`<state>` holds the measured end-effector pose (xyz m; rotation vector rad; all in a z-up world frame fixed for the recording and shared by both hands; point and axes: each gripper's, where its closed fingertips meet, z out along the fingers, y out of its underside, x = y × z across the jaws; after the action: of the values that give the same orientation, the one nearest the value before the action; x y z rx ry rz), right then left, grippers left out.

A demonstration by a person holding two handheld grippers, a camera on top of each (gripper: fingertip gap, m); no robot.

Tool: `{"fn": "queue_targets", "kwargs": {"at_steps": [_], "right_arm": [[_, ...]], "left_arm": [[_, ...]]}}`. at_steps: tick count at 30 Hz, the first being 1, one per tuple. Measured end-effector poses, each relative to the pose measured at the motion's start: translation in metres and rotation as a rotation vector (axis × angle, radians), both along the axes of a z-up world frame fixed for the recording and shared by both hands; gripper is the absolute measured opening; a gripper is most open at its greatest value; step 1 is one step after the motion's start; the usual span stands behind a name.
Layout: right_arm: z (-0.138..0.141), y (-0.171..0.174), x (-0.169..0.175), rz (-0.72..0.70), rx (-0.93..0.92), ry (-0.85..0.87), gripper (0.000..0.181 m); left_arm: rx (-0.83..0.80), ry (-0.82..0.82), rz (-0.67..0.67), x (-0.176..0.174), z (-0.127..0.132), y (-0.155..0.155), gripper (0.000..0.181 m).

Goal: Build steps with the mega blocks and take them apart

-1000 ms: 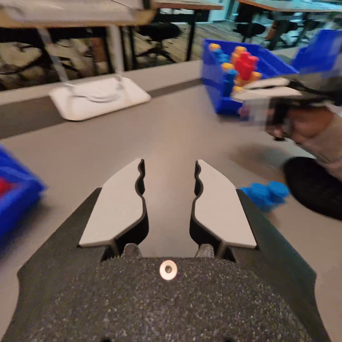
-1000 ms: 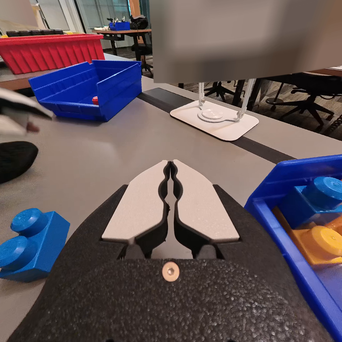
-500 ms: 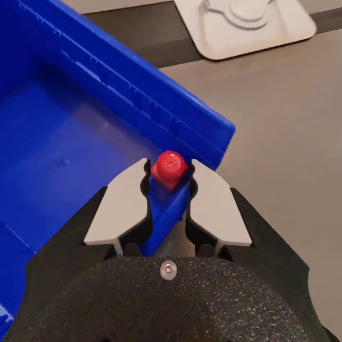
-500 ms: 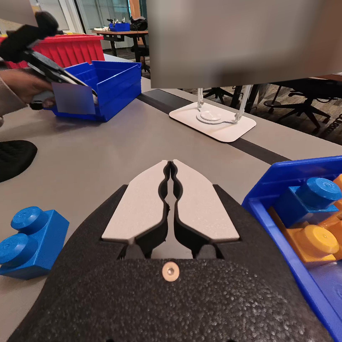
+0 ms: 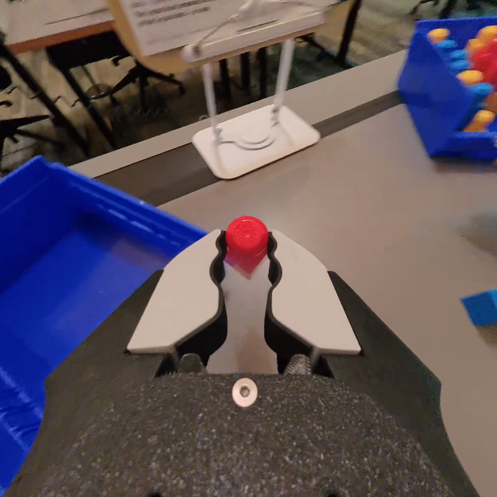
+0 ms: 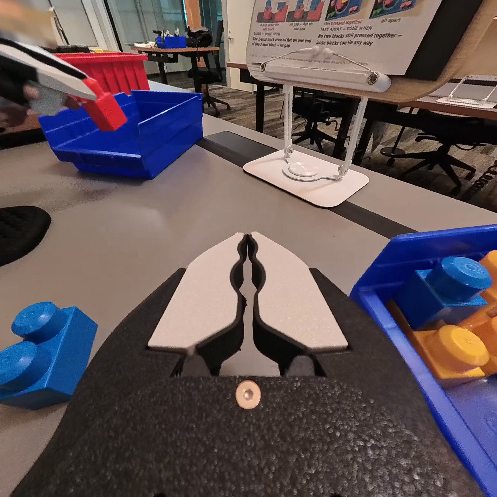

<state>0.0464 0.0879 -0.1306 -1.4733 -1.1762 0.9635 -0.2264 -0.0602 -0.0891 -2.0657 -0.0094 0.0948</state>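
Note:
My left gripper (image 5: 246, 239) is shut on a red one-stud block (image 5: 247, 242) and holds it in the air by the right wall of a blue bin (image 5: 80, 242). The right wrist view shows that gripper (image 6: 88, 92) with the red block (image 6: 103, 107) above the same bin (image 6: 150, 139). My right gripper (image 6: 247, 236) is shut and empty, low over the grey table. A blue two-stud block (image 6: 43, 352) lies on the table to its left; it also shows in the left wrist view (image 5: 481, 309). A second blue bin (image 6: 382, 274) at the right holds blue and orange blocks.
A white document stand (image 6: 306, 177) with an instruction sheet sits at the table's far edge. A black pad (image 6: 21, 231) lies at the left. A red bin (image 6: 118, 70) stands behind the left blue bin. Desks and office chairs lie beyond the table. The left gripper's tips are roughly 30 cm from the right gripper's.
My left gripper has closed on the red block in the bin and lifted it out, above the bin's wall. My right gripper has stayed shut and nearly still.

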Motion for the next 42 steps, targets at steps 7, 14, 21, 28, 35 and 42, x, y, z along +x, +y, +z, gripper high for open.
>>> {"fn": "queue_targets", "kwargs": {"at_steps": [7,14,21,28,35,42], "right_arm": [[-0.002,-0.001,-0.002,0.004,0.001,-0.010,0.000],[-0.004,-0.005,-0.005,0.012,0.019,-0.029,0.000],[-0.003,-0.011,-0.006,0.016,0.068,-0.091,0.000],[-0.017,-0.074,-0.001,0.266,0.005,-0.402,0.024],[-0.061,-0.156,0.016,0.464,-0.055,-0.872,0.065],[-0.090,-0.162,0.010,0.449,-0.002,-0.957,0.035]], "left_arm": [[-0.057,-0.039,-0.225,0.105,-0.033,-0.014,0.029],[-0.158,-0.094,-0.329,0.151,-0.082,-0.026,0.029],[-0.191,-0.101,-0.323,0.158,-0.109,-0.028,0.029],[-0.110,-0.128,-0.320,0.155,-0.102,-0.027,0.050],[0.113,-0.191,-0.343,0.154,-0.069,-0.028,0.048],[0.229,-0.267,-0.388,0.157,-0.047,-0.034,0.046]]}}
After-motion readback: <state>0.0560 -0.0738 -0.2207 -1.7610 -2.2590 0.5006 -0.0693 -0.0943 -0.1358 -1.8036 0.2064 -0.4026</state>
